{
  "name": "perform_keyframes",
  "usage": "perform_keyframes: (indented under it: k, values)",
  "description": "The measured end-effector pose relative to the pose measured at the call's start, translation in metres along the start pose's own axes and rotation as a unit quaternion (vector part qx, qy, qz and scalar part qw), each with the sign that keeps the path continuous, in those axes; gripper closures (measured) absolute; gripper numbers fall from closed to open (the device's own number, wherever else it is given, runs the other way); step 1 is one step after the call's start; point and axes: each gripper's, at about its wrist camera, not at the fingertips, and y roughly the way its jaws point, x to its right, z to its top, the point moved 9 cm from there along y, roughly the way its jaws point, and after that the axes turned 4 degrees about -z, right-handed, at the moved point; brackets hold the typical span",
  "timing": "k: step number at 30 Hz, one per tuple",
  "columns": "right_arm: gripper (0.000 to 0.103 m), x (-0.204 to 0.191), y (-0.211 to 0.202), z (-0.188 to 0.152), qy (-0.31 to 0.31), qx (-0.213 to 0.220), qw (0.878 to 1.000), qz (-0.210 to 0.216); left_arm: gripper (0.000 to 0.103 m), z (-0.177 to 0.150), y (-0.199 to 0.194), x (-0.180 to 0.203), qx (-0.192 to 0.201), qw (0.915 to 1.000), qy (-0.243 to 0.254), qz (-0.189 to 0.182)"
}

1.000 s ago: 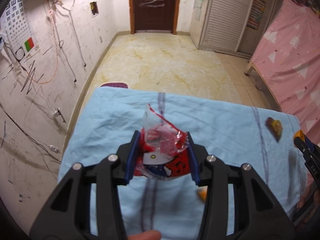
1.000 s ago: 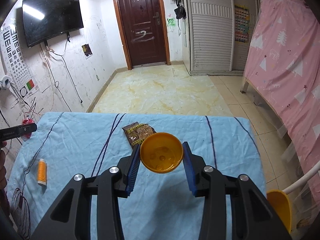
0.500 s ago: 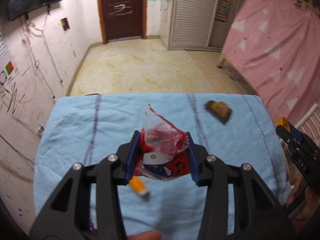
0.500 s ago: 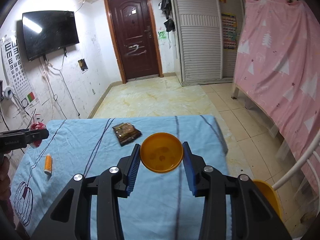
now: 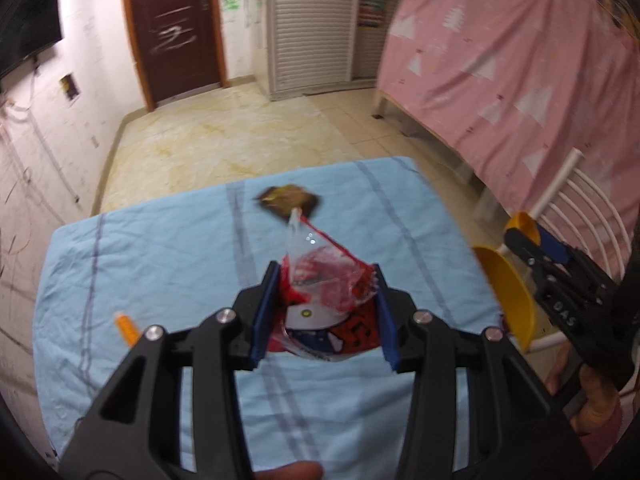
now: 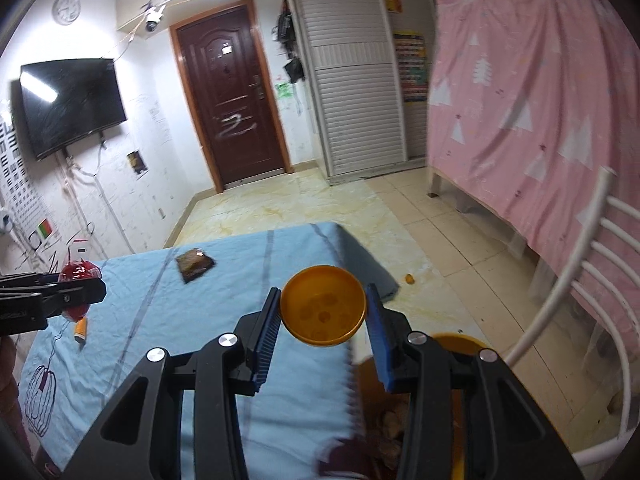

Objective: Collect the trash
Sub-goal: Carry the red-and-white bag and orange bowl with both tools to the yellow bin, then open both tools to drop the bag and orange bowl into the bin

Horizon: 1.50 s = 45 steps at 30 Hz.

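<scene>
My left gripper (image 5: 326,312) is shut on a crumpled red and clear plastic wrapper (image 5: 324,296), held above the blue cloth table (image 5: 168,248). My right gripper (image 6: 322,312) is shut on a small orange plastic dish (image 6: 323,305), held over the table's right edge. Below it, beside the table, stands an orange bin (image 6: 460,344) with scraps inside; the left wrist view shows the bin (image 5: 508,292) just left of the right gripper (image 5: 524,236). A brown snack packet (image 5: 290,200) lies flat near the table's far edge, also the packet (image 6: 194,264) in the right wrist view.
A small orange tube (image 5: 126,326) lies on the cloth at the left. A white slatted chair (image 6: 580,300) stands to the right of the bin. Beyond are a tiled floor (image 6: 304,204), a pink curtain (image 6: 540,100) and a dark door (image 6: 232,108).
Both grippers have swung to the right across the table with their loads. The right gripper now hangs over the table's right edge above the orange bin, and the left has drawn closer to it.
</scene>
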Motion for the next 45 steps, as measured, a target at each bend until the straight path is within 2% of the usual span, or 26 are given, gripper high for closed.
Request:
perform_keyframes:
  k: [9, 16, 20, 21, 24, 25, 28, 33, 45]
  values:
    - [0.068, 0.074, -0.011, -0.029, 0.047, -0.009, 0.998, -0.033, 0.061, 0.002, 0.016, 0.096, -0.013, 0.9970, 0.066, -0.038]
    - [0.067, 0.104, 0.000, -0.054, 0.076, -0.034, 0.996, -0.029, 0.061, 0.008, 0.031, 0.157, -0.010, 0.9929, 0.093, -0.073]
    - [0.048, 0.114, 0.005, -0.066, 0.083, -0.045, 0.995, -0.027, 0.061, 0.009, 0.042, 0.183, -0.015, 0.9905, 0.105, -0.088]
    - [0.047, 0.118, 0.005, -0.069, 0.086, -0.047, 0.995, -0.029, 0.059, 0.009, 0.043, 0.188, -0.016, 0.9899, 0.108, -0.090]
    - [0.046, 0.126, 0.005, -0.075, 0.096, -0.051, 0.993, -0.037, 0.041, 0.009, 0.048, 0.202, -0.022, 0.9885, 0.111, -0.100]
    - [0.046, 0.130, 0.005, -0.077, 0.099, -0.051, 0.993, -0.039, 0.040, 0.010, 0.049, 0.205, -0.024, 0.9879, 0.113, -0.103]
    - [0.046, 0.139, 0.002, -0.082, 0.106, -0.051, 0.992, -0.046, 0.036, 0.006, 0.049, 0.207, -0.026, 0.9873, 0.116, -0.105]
    - [0.046, 0.136, -0.002, -0.082, 0.106, -0.051, 0.992, -0.048, 0.035, 0.005, 0.051, 0.195, -0.034, 0.9887, 0.104, -0.103]
    - [0.046, 0.084, -0.003, -0.046, 0.055, -0.036, 0.997, -0.037, 0.035, 0.004, 0.032, 0.127, -0.020, 0.9943, 0.059, -0.086]
